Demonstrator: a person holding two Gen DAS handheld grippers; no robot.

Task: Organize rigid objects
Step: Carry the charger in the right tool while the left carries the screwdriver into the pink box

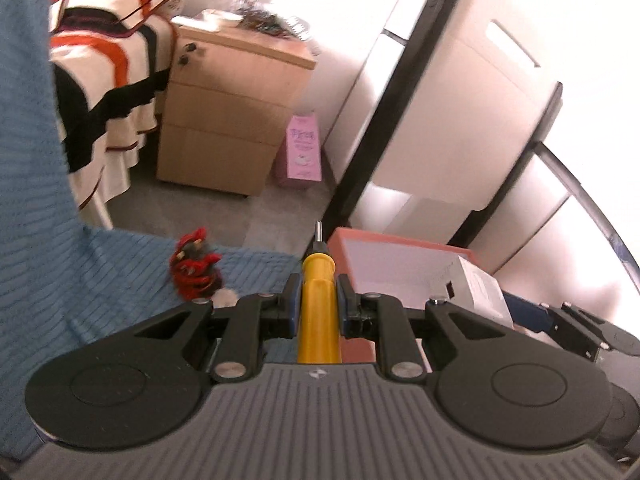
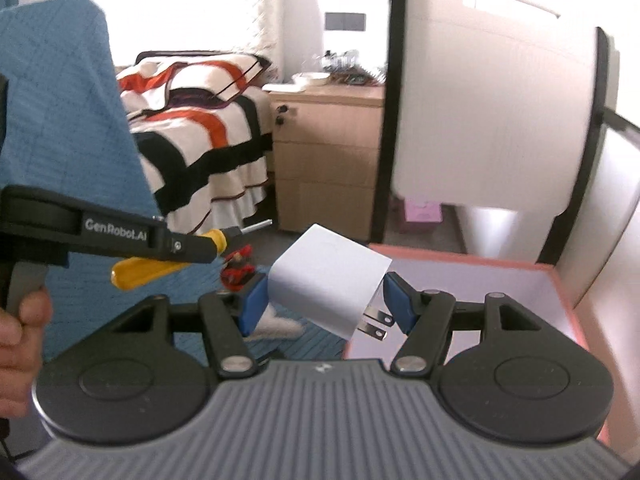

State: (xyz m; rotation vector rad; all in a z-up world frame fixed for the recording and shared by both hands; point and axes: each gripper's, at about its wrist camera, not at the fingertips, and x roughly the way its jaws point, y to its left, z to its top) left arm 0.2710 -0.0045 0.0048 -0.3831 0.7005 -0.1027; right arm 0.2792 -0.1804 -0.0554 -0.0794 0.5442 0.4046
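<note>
Two rigid things are held aloft beside the pink box (image 2: 560, 280). A yellow screwdriver (image 1: 318, 304) is pinched along its handle by the left gripper (image 1: 318, 300), long axis in line with the fingers, tip forward, the box's left wall just right of the tip. A white plug adapter (image 2: 328, 280) is clamped across its sides by the right gripper (image 2: 326, 300), prongs toward the camera. The box opening lies ahead and right of the adapter; the right hand is judged nearer. A red toy (image 1: 196, 264) lies on the blue cloth (image 1: 80, 280).

A yellow-handled screwdriver (image 1: 318, 304) and a white two-pronged plug adapter (image 2: 330, 280) are held beside the pink box (image 2: 568, 292).
</note>
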